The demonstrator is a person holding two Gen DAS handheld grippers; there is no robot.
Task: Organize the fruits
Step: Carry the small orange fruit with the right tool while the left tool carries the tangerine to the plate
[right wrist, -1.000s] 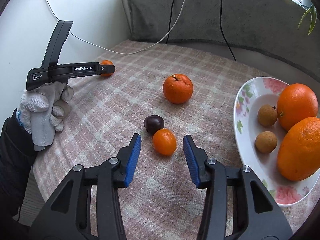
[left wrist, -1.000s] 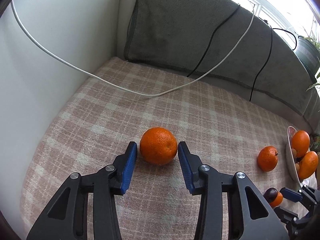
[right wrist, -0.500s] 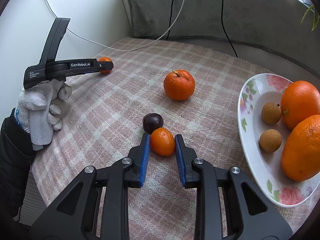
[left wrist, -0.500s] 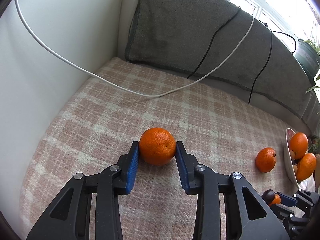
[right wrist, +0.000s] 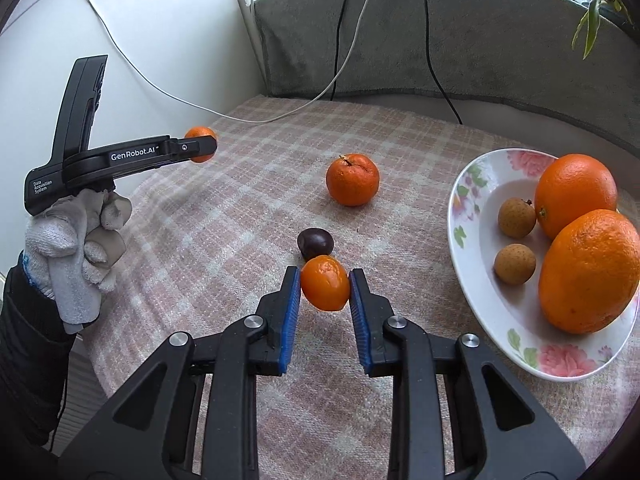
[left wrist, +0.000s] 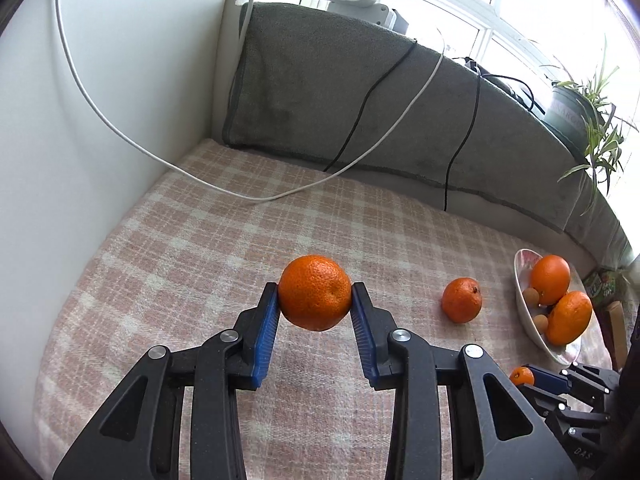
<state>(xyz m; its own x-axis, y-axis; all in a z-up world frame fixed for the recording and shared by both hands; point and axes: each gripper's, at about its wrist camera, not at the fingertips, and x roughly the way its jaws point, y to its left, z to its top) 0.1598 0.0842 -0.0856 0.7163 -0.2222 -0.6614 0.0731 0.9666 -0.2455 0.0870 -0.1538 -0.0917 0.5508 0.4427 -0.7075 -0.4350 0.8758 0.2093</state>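
Note:
My left gripper (left wrist: 315, 300) is shut on a large orange (left wrist: 315, 293) and holds it above the checked cloth; it shows at the left of the right wrist view (right wrist: 200, 146). My right gripper (right wrist: 325, 290) is shut on a small orange fruit (right wrist: 325, 288), lifted just off the cloth; it shows in the left wrist view (left wrist: 522, 376). A dark plum (right wrist: 315, 242) lies just beyond it. A tangerine with a stem (right wrist: 352, 179) lies on the cloth mid-table. A flowered plate (right wrist: 472, 280) at the right holds two oranges and two small brown fruits.
A white wall runs along the left. A grey padded back (left wrist: 360, 92) with black and white cables (left wrist: 360, 160) closes the far side. A potted plant (left wrist: 580, 108) stands at the far right. Checked cloth (left wrist: 200, 248) covers the table.
Both grippers closed on their fruits, the left on the large orange, the right on the small orange fruit, and both lifted them off the cloth.

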